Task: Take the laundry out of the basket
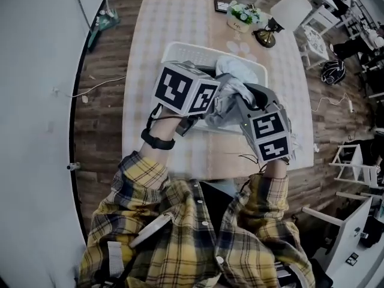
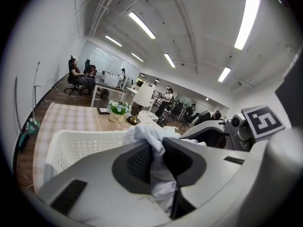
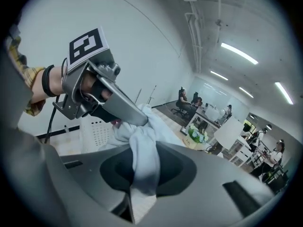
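Observation:
A pale, whitish piece of laundry (image 1: pixel 235 72) is bunched up above the white plastic basket (image 1: pixel 180 51) on the checked table. Both grippers hold the same cloth, close together. My left gripper (image 2: pixel 157 157) is shut on a fold of the cloth (image 2: pixel 158 174), which runs up between its dark pads. My right gripper (image 3: pixel 144 167) is shut on another fold (image 3: pixel 142 150) of it. In the head view the left gripper (image 1: pixel 217 104) and right gripper (image 1: pixel 245 101) meet over the basket's near side. The basket's perforated wall (image 2: pixel 80 145) shows below the cloth.
At the table's (image 1: pixel 150 131) far end stand a small flower pot (image 1: pixel 243 15), a table lamp (image 1: pixel 282 17) and a dark flat object (image 1: pixel 222 6). White furniture (image 1: pixel 354 167) stands to the right. People sit at desks (image 2: pixel 83 77) in the background.

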The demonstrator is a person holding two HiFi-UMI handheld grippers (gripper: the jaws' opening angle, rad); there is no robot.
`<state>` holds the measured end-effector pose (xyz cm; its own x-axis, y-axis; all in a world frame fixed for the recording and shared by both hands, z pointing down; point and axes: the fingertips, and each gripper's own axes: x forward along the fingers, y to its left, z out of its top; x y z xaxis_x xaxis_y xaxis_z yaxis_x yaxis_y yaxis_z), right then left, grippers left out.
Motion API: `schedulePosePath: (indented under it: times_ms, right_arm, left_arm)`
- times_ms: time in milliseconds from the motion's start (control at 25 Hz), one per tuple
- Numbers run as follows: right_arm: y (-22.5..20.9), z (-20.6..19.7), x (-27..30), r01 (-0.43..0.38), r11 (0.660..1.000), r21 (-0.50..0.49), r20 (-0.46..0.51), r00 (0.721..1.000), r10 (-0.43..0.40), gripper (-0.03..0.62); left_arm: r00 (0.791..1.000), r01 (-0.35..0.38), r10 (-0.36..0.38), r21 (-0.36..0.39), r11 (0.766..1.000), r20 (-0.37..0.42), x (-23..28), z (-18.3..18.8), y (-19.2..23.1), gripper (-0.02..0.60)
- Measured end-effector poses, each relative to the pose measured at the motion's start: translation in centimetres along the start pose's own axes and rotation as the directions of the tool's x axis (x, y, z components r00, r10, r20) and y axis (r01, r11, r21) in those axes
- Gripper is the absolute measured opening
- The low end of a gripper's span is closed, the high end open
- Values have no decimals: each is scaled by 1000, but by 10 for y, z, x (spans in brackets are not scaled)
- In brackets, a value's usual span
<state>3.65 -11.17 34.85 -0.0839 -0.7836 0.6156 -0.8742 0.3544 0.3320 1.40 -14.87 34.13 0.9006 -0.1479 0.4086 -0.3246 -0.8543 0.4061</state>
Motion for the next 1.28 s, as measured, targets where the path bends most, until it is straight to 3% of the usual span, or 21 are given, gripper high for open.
schedulePosePath:
  times_ms: [240, 400, 800, 1040, 1280]
  right_arm:
    - [-4, 6, -50, 37, 998, 42, 115, 992, -42, 101]
    - [-32, -5, -95, 76, 993, 88, 173, 981, -90, 100]
    - [-118, -83, -173, 130, 979, 160, 217, 962, -163, 100]
    - [-169, -141, -197, 134, 976, 170, 208, 963, -168, 100]
    - [-211, -188, -206, 84, 981, 174, 177, 977, -115, 100]
  left_arm:
    - [999, 13, -18, 112, 994, 48, -19, 15, -51, 83]
    - [998, 31, -43, 199, 979, 56, -6, 35, -103, 83]
    - [989, 112, -133, 241, 964, 70, 80, 55, -210, 83]
    - [990, 118, -133, 257, 959, 42, 147, 53, -257, 83]
    - [994, 100, -106, 232, 968, 14, 204, 51, -284, 83]
